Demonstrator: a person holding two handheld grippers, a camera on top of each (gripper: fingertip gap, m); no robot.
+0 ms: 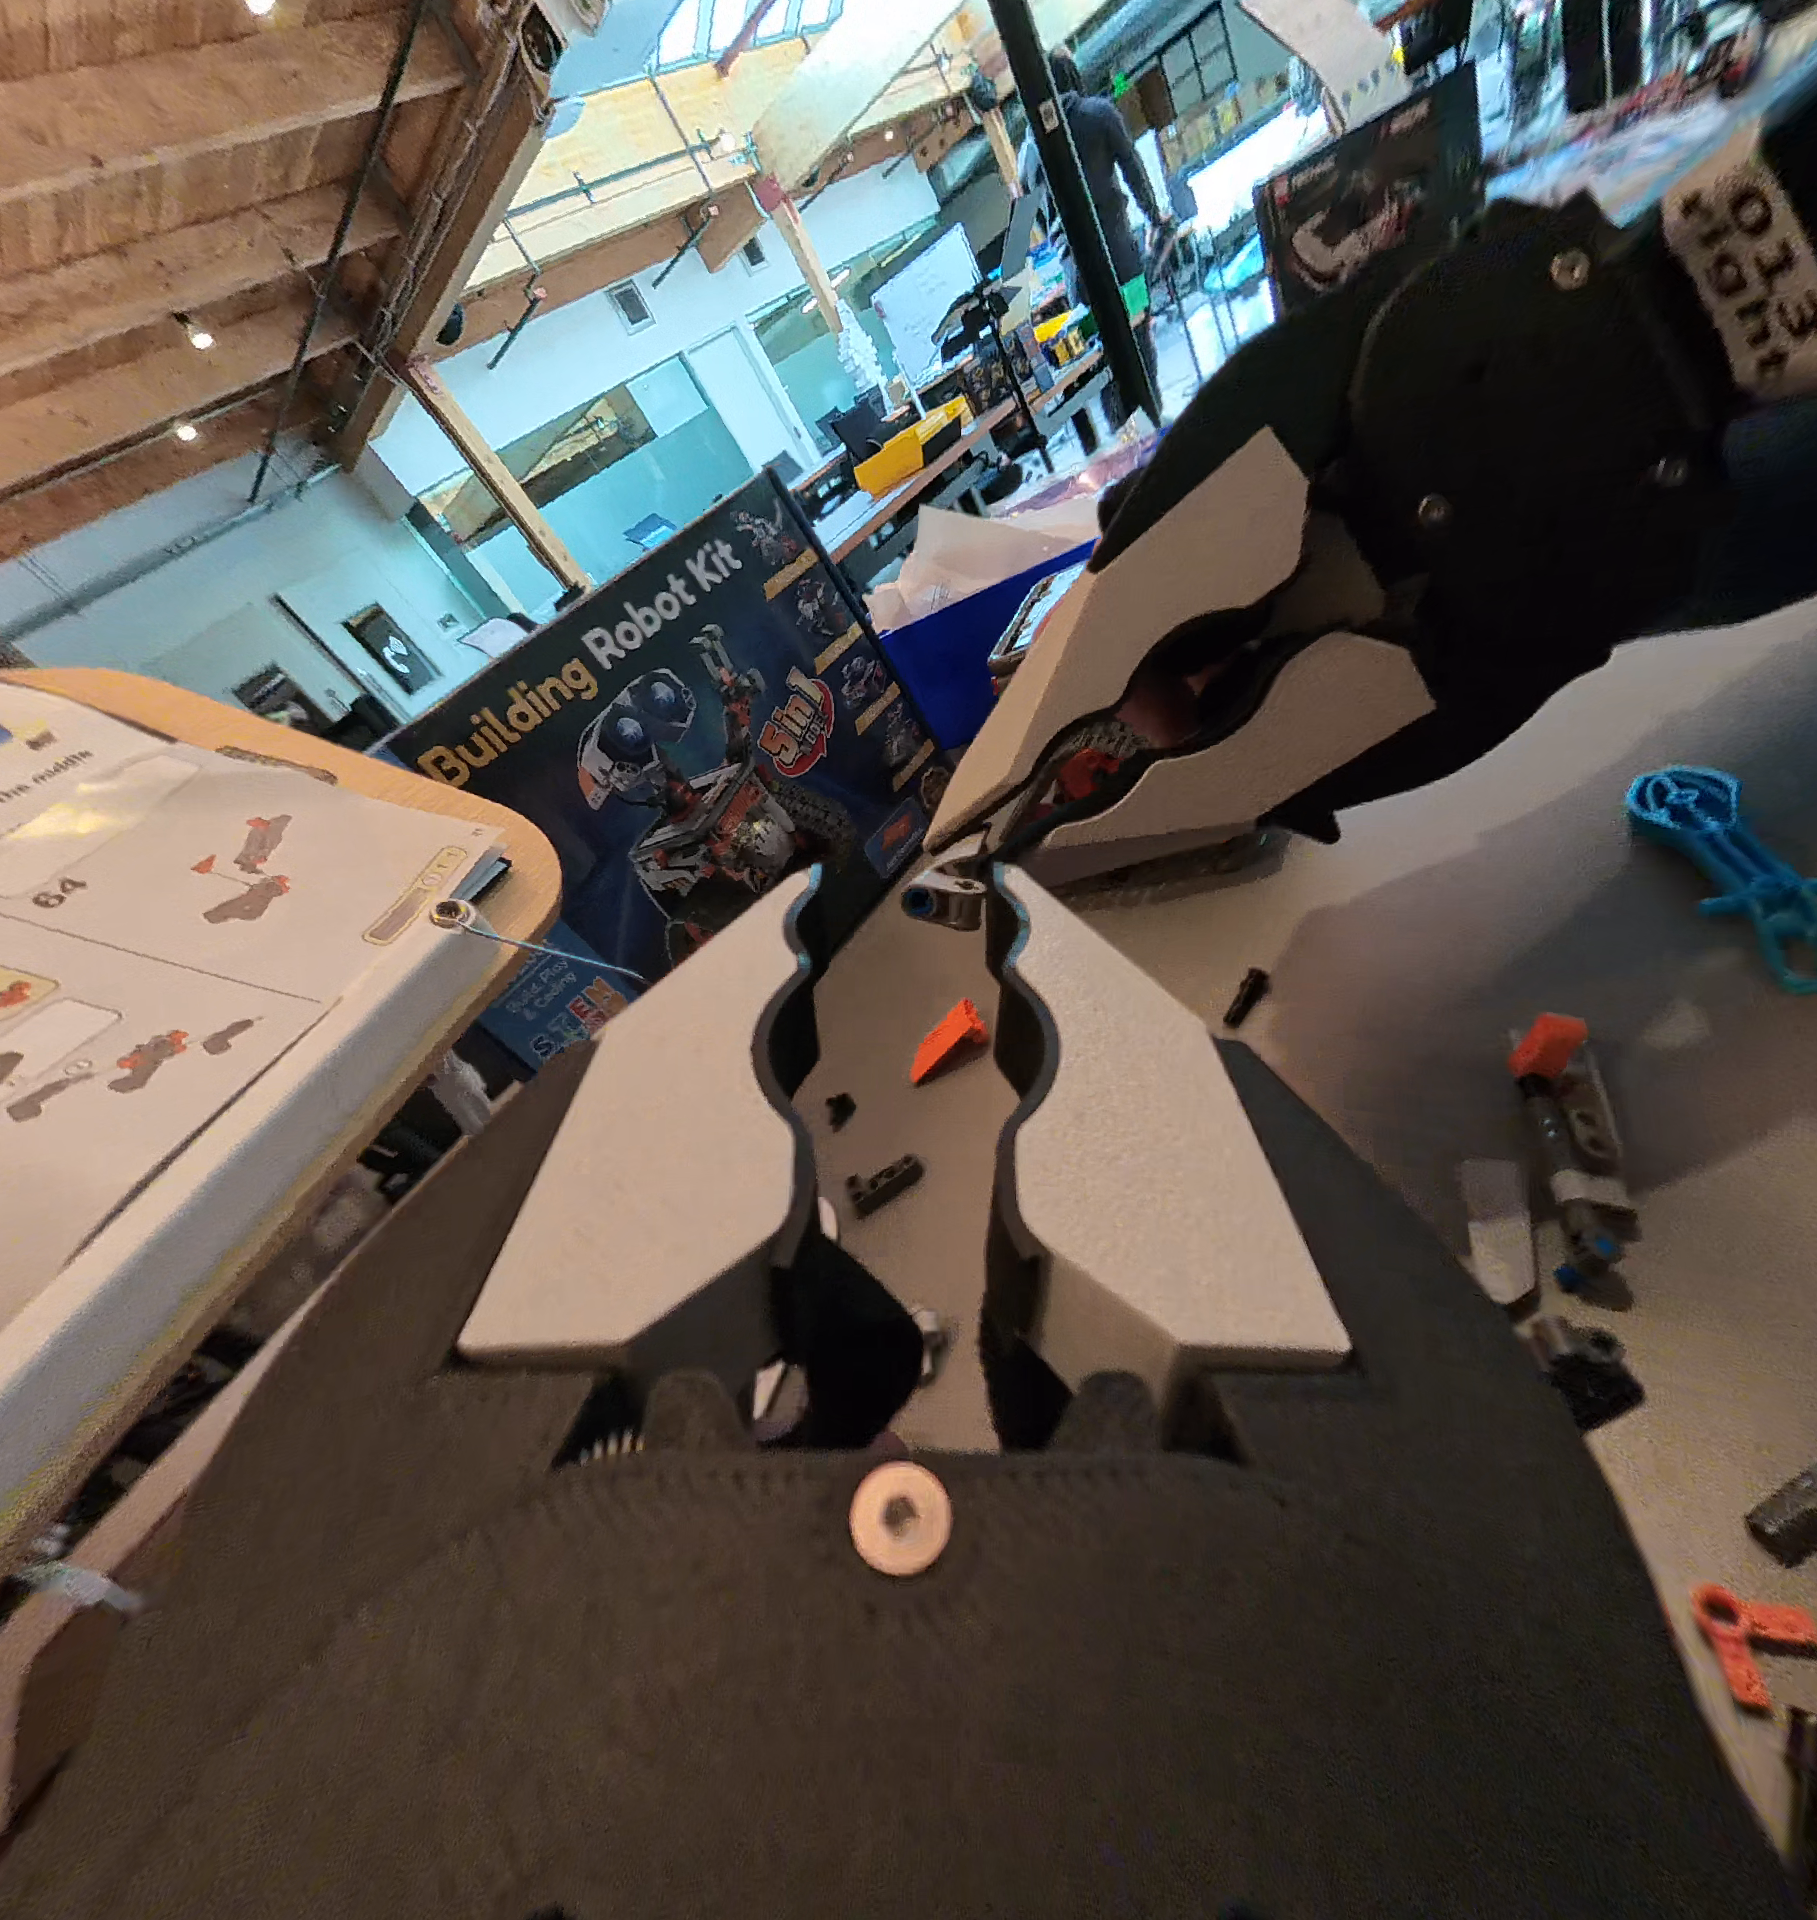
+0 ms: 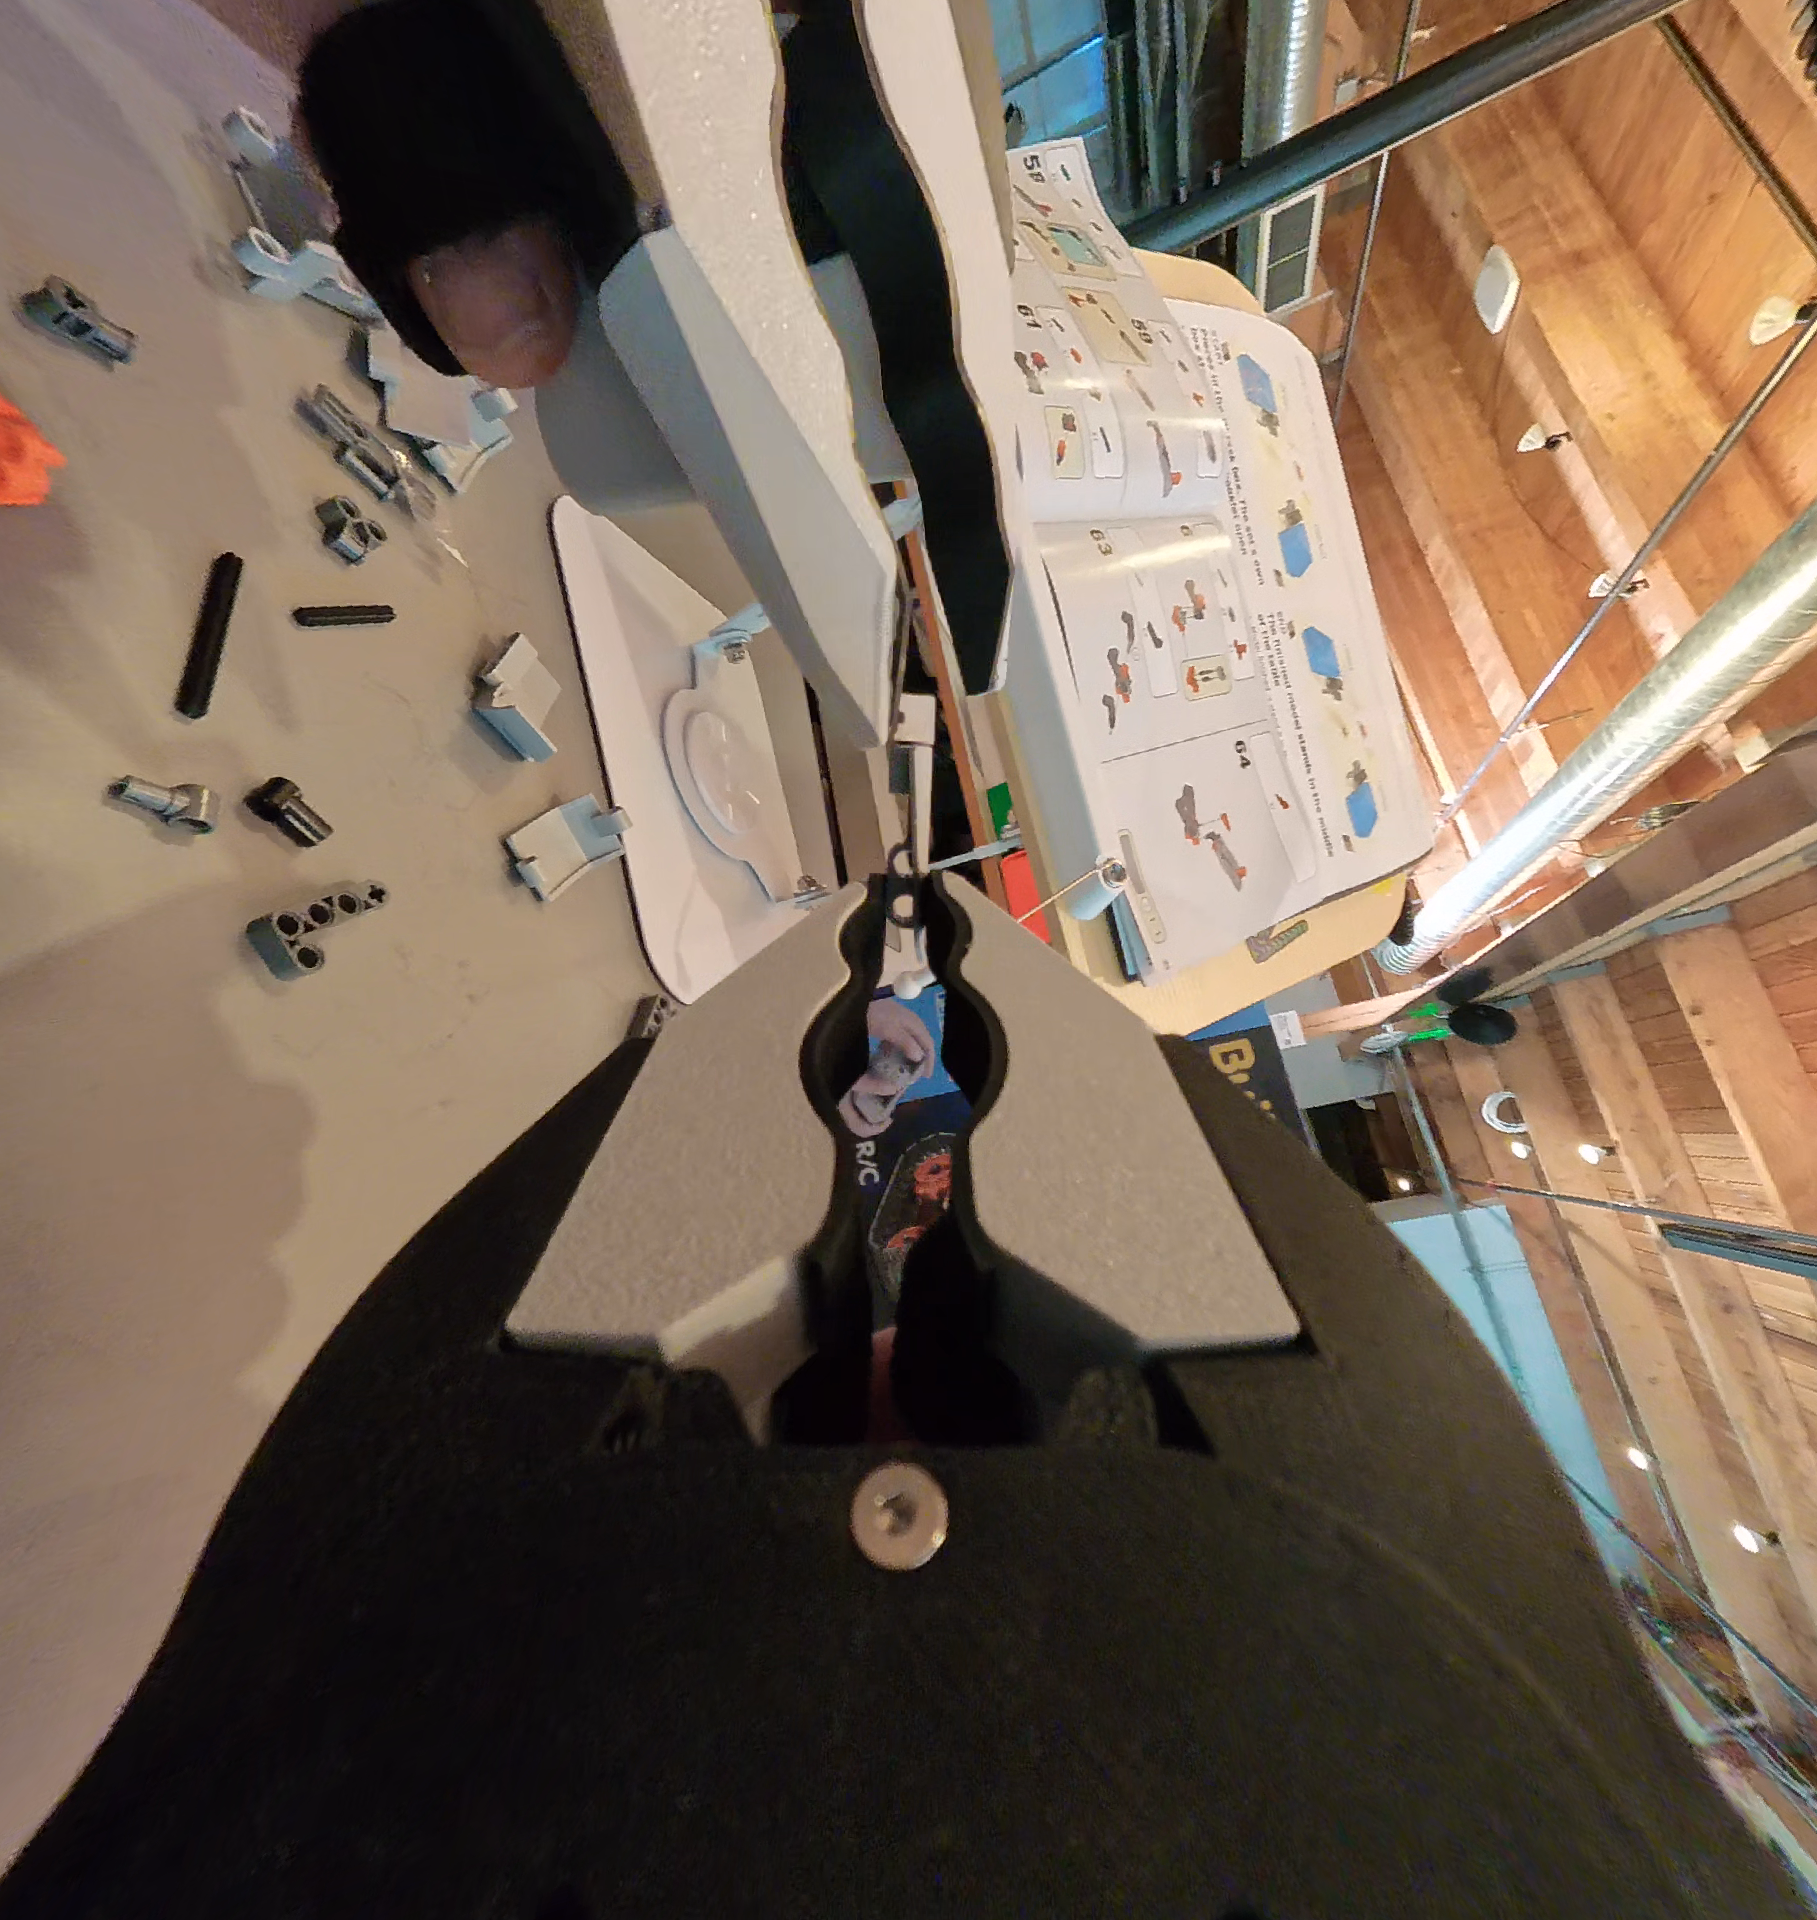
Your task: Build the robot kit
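My left gripper [image 1: 904,888] has its jaws apart. A small grey connector with a blue pin [image 1: 951,899] sits between its fingertips, close to the right one. My right gripper [image 1: 977,844] comes in from the upper right, tip to tip with the left. It is shut on a small red and black assembly [image 1: 1091,764]. In the right wrist view my right gripper [image 2: 904,888] pinches a black ring and a white pin [image 2: 914,977]. A thin grey bar runs from there to the left gripper [image 2: 935,707].
An open instruction booklet [image 1: 156,935] lies on a wooden stand at the left. A dark kit box [image 1: 675,748] stands behind. On the grey table [image 1: 1403,987] lie loose parts: an orange piece [image 1: 948,1039], a blue tool [image 1: 1735,873], black axles [image 2: 208,634], a grey L-beam [image 2: 312,925]. A white lens plate [image 2: 696,727] is near the edge. Less than 4 cm separates the two grippers' tips. Both grippers' tips are roughly 20 cm from the orange piece [image 1: 948,1039].
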